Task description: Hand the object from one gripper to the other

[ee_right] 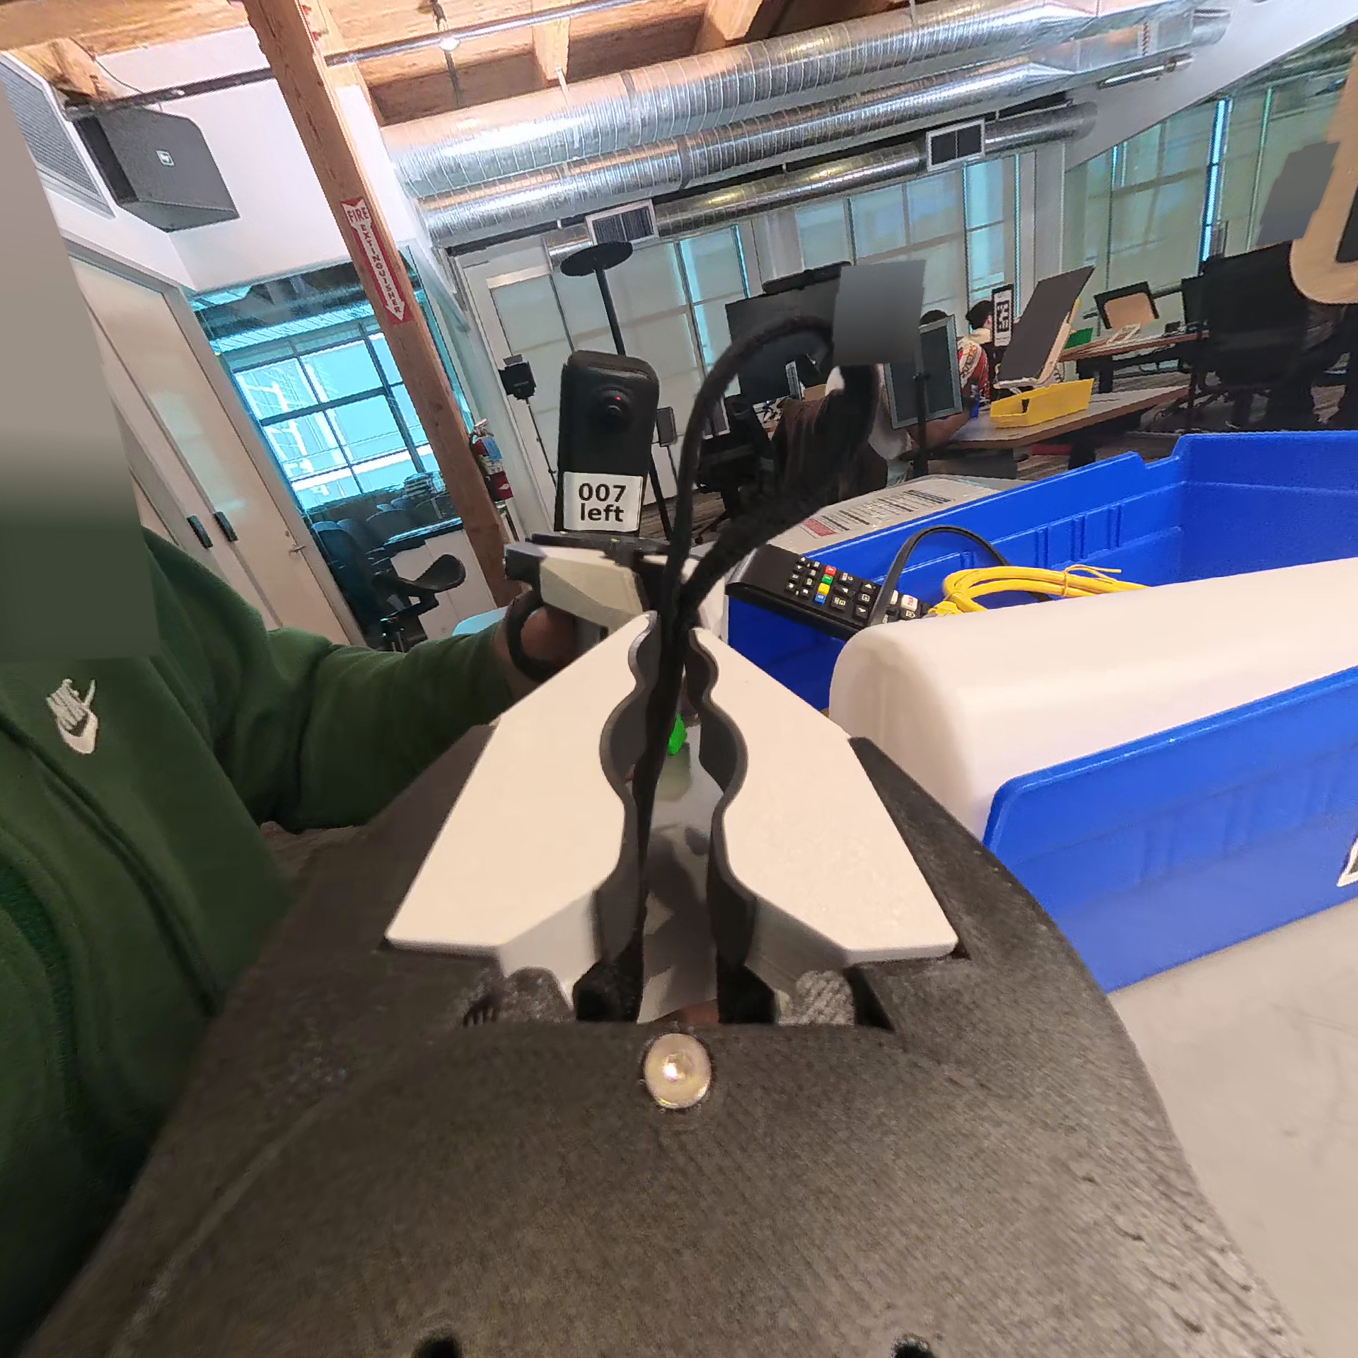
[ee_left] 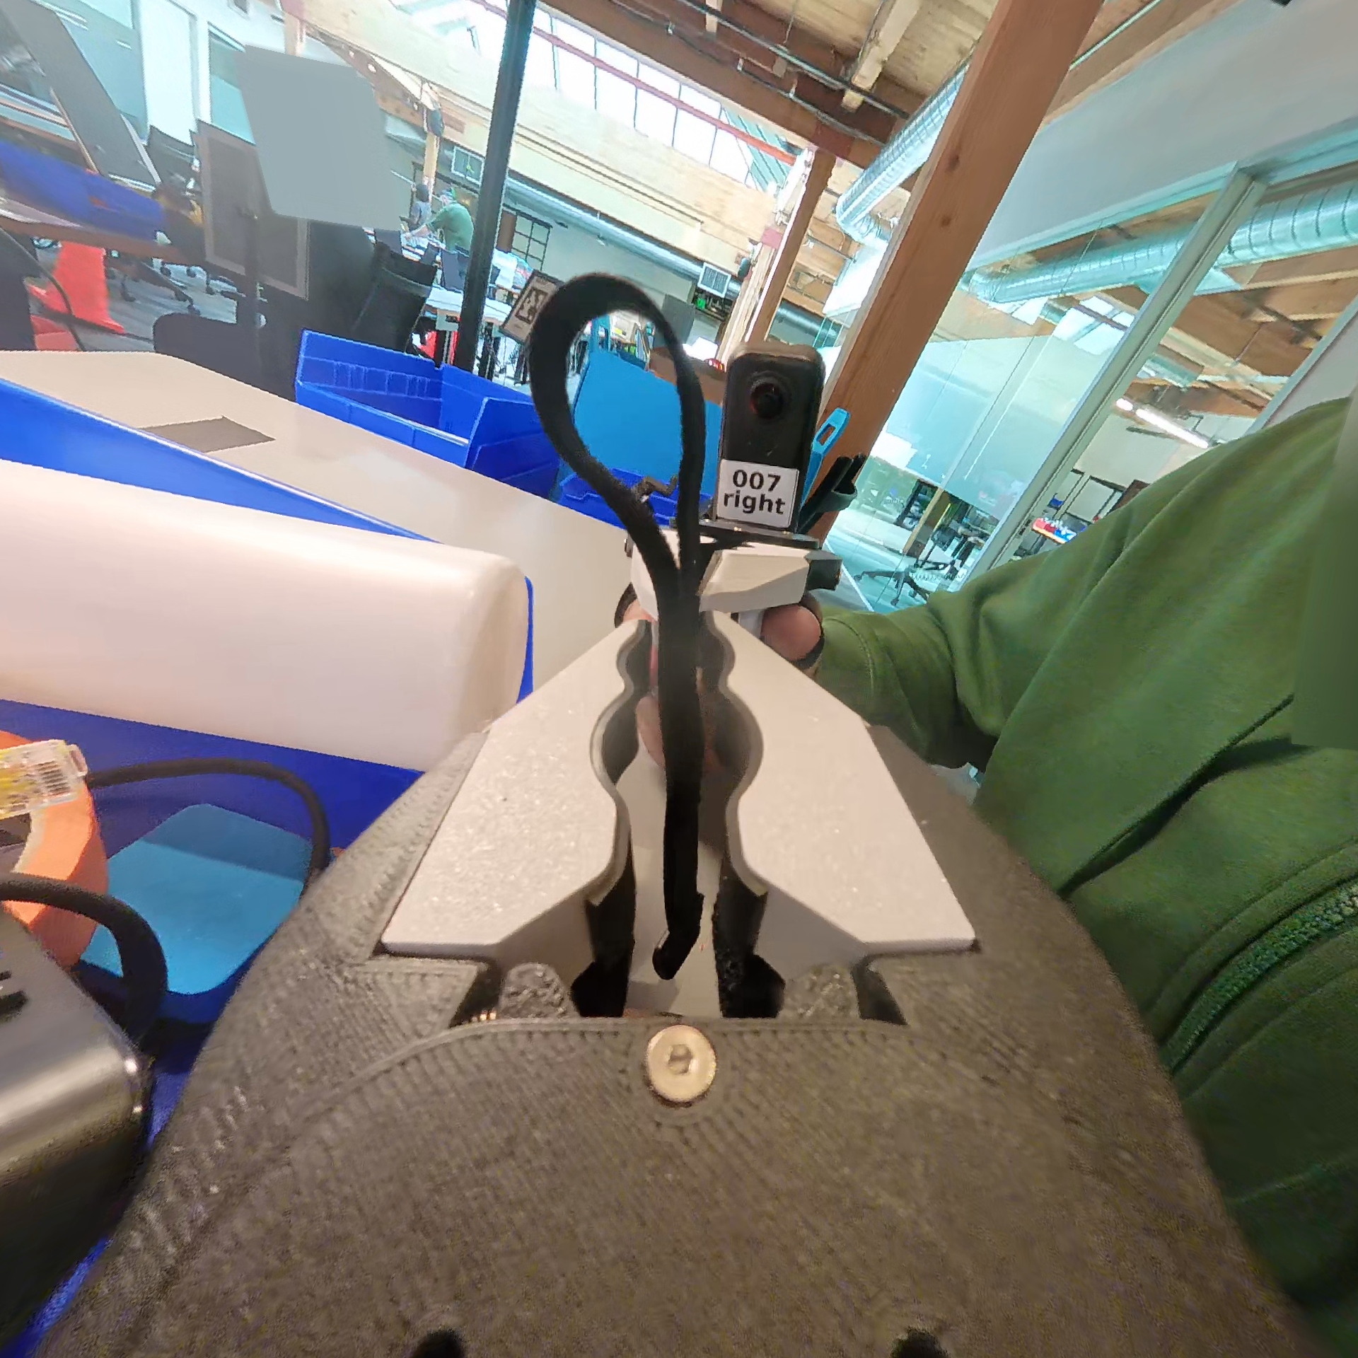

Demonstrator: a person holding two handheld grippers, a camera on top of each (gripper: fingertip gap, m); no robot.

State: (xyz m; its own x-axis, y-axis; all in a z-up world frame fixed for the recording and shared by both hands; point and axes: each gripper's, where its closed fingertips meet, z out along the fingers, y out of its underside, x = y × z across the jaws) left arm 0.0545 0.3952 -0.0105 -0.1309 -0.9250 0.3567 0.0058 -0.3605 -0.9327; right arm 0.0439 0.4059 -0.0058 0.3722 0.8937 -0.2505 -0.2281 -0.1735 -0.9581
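Black cord [ee_left: 680,735] loops upward between the two facing grippers, left [ee_left: 680,639] and right [ee_right: 672,632], both jaws closed onto it.

The two grippers face each other, tip to tip, with the strap [ee_left: 665,661] between them; bins [ee_right: 1176,735] stand beside.
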